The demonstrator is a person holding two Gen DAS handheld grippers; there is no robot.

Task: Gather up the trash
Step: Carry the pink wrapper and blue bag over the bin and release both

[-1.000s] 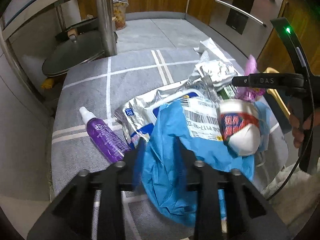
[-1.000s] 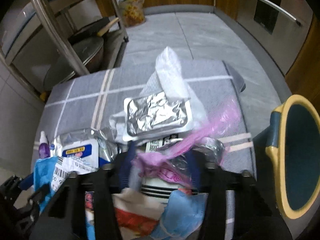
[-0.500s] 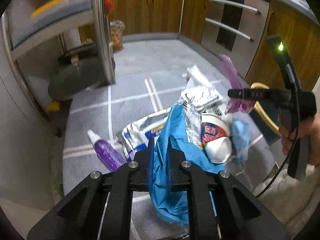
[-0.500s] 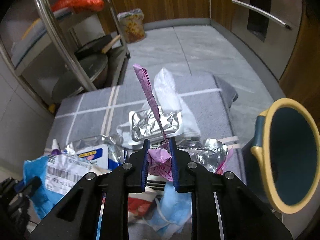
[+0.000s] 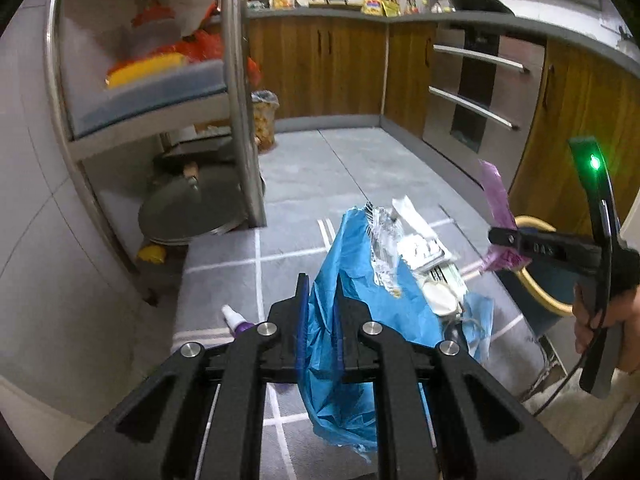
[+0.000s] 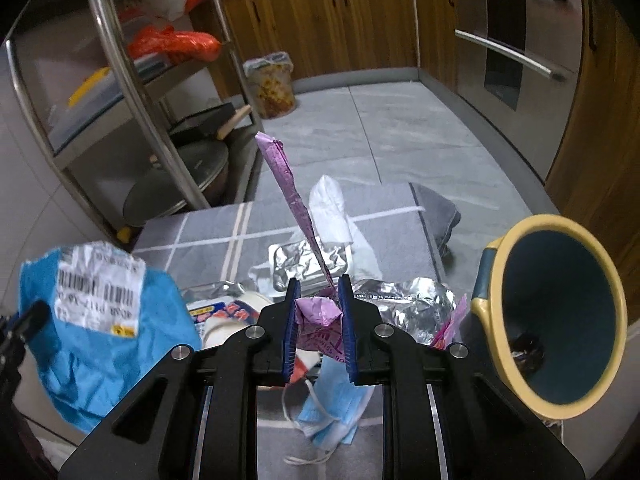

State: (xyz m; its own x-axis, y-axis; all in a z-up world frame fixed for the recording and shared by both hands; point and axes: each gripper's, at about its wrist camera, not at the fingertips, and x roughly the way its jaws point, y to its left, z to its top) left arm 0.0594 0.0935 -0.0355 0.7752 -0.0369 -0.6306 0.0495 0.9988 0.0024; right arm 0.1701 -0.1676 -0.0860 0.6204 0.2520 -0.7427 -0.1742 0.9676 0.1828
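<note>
Over the grey mat (image 6: 208,236), both grippers clench lifted trash, the left gripper (image 5: 319,316) a blue bag (image 5: 352,280), the right gripper (image 6: 318,320) a purple wrapper (image 6: 284,172), so each should probably swing sideways to the yellow-rimmed bin (image 6: 520,240) gripping firmly.

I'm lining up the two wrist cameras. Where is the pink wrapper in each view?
Left wrist: pink wrapper at right, sticking up from the right gripper.
Right wrist: bottom centre, pinched between the jaws, its tail rising upward.
Shared landmark: yellow-rimmed bin.

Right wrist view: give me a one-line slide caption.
Right gripper shut on a pink wrapper above the trash pile, beside the yellow-rimmed bin.
</note>
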